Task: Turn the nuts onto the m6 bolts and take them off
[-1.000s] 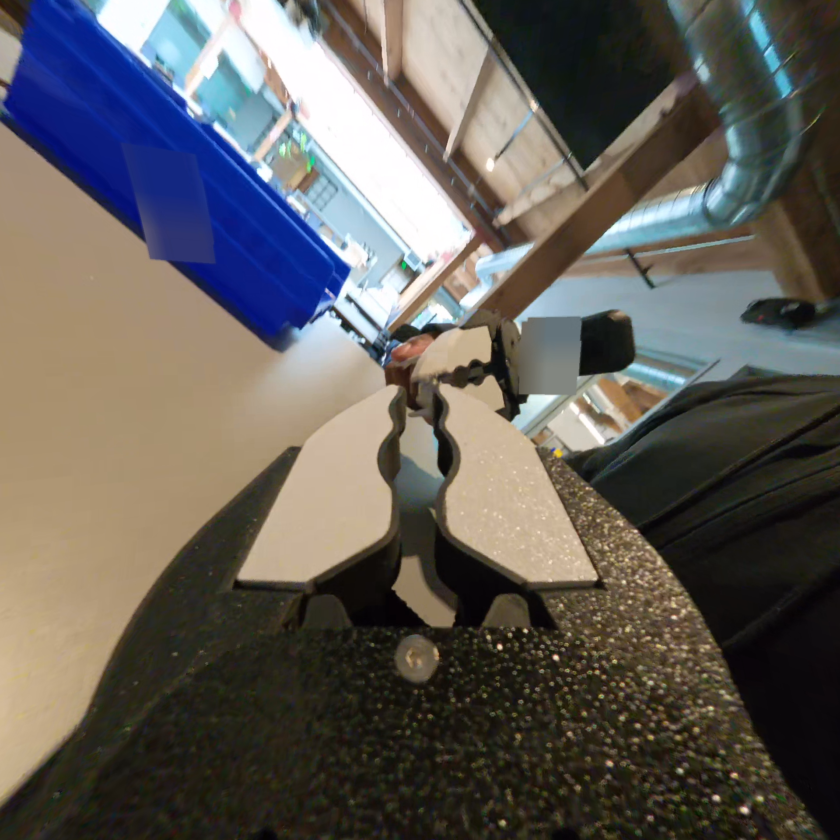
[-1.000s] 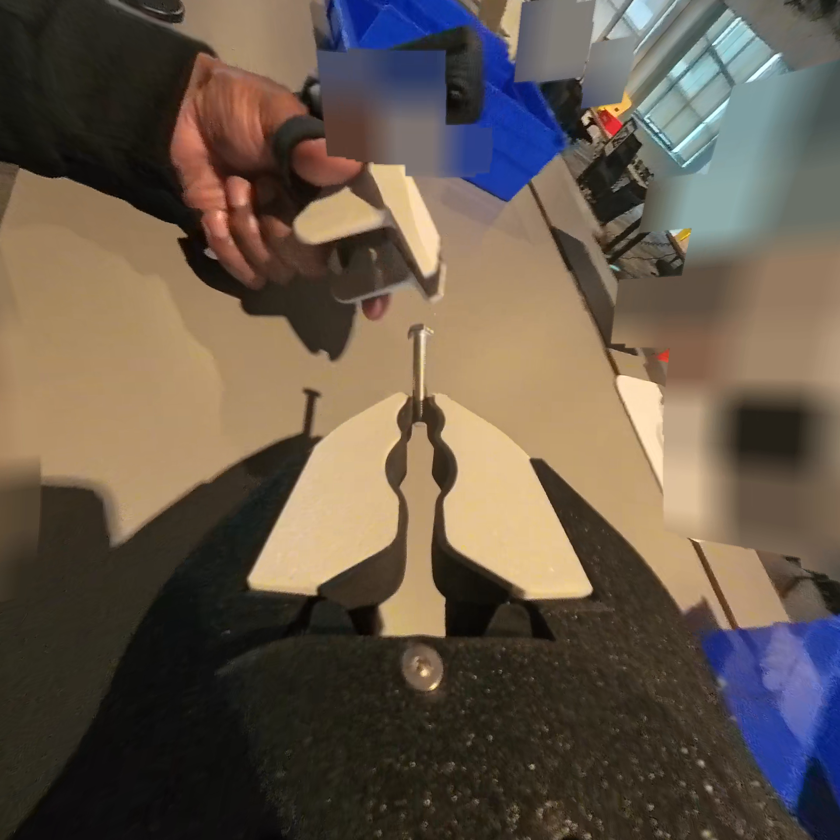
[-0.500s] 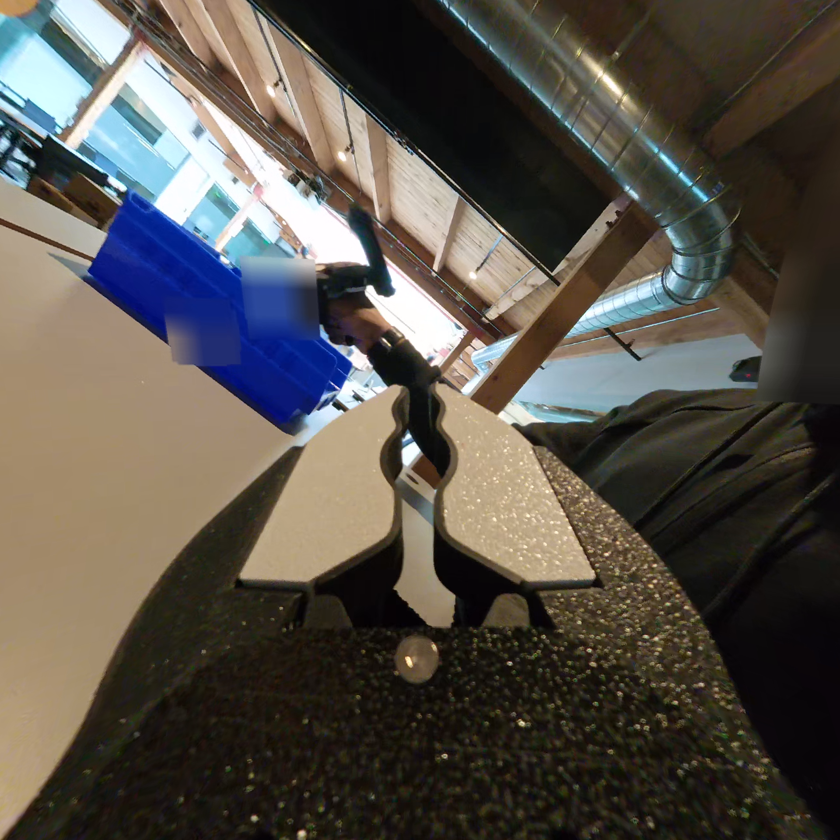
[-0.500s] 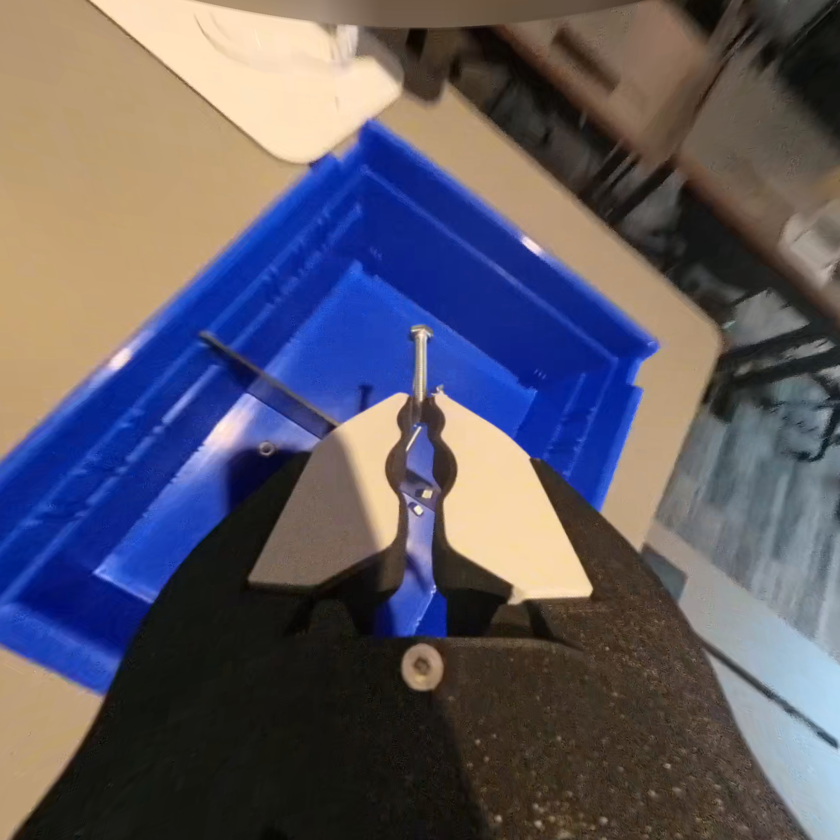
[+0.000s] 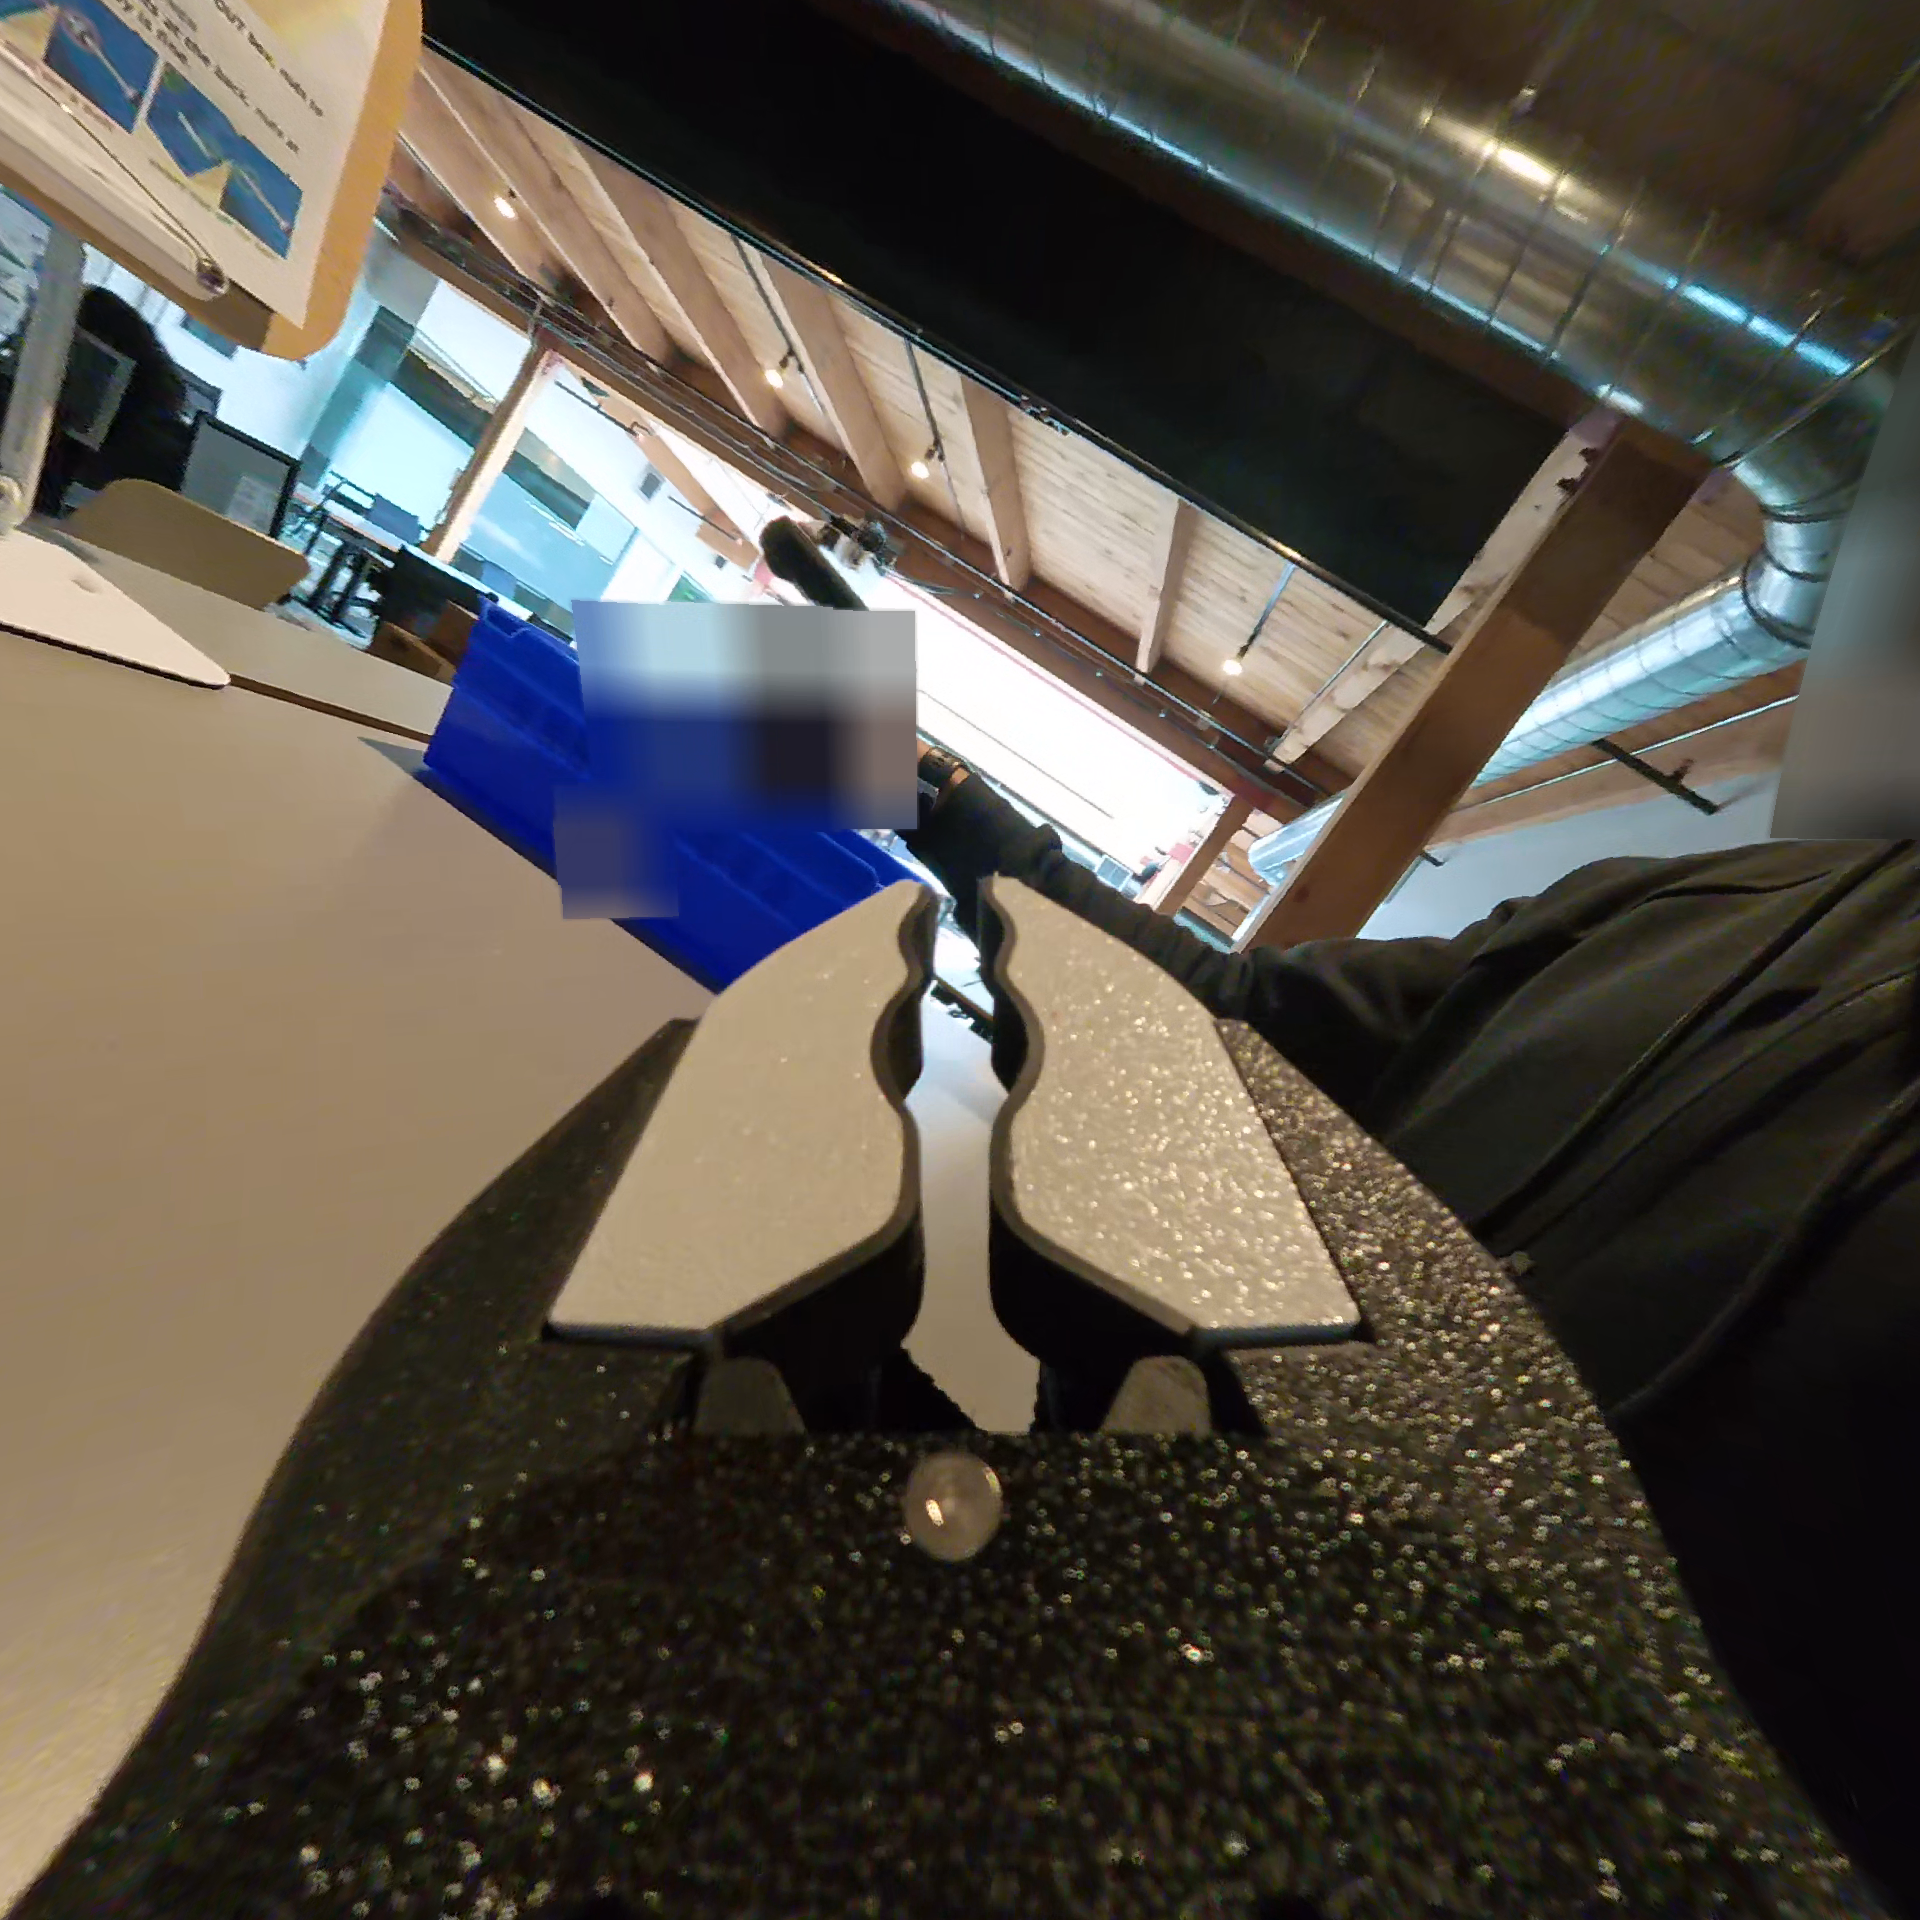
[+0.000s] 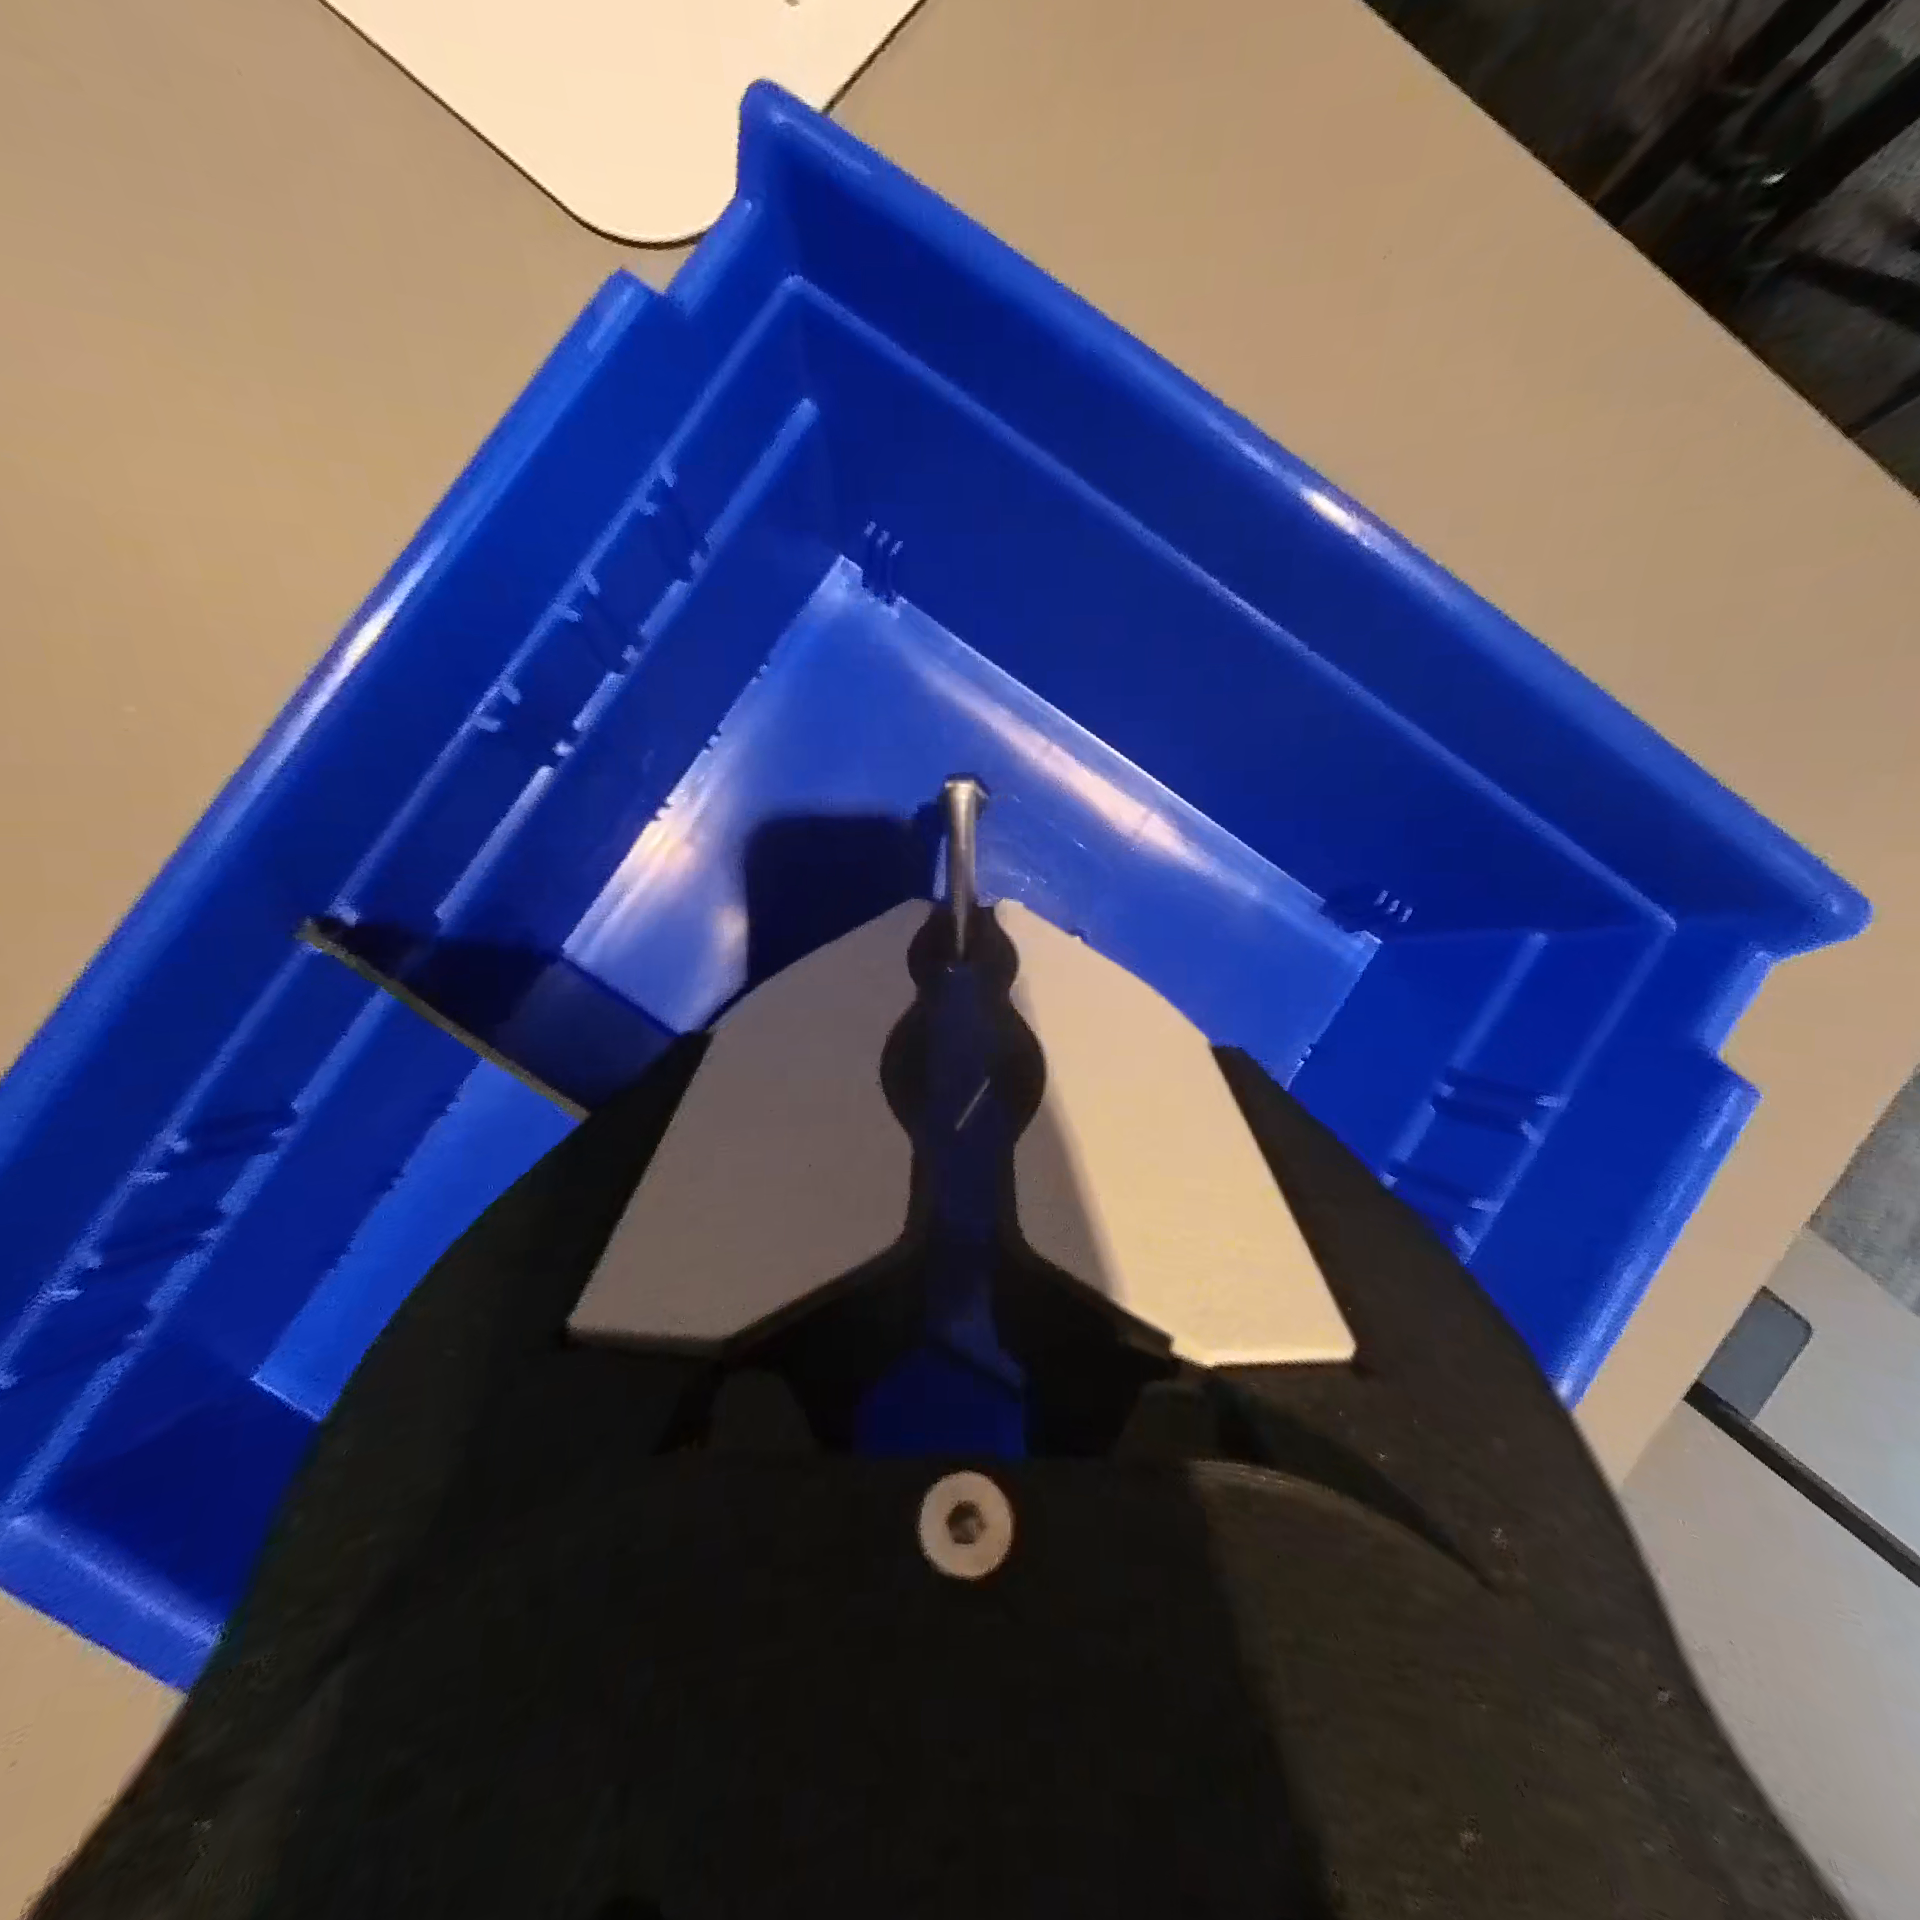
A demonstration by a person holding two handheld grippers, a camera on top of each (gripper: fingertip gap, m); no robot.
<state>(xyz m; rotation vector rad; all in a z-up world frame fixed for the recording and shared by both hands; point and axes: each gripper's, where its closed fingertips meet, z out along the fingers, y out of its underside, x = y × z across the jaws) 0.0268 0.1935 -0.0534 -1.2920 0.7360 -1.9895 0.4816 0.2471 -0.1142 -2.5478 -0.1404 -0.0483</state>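
While one hand-held gripper [image 6: 961, 914] pinches one bolt [image 6: 960, 862], one bin [image 6: 1143, 499] lies below.

We see one thin silver bolt [image 6: 961, 868] with a small rounded head at its far end. Its shank is held between the tips of the right gripper [image 6: 964, 920], and it points forward and down into the blue bin [image 6: 1039, 488], above the bin's floor. We cannot tell if a nut sits on it.
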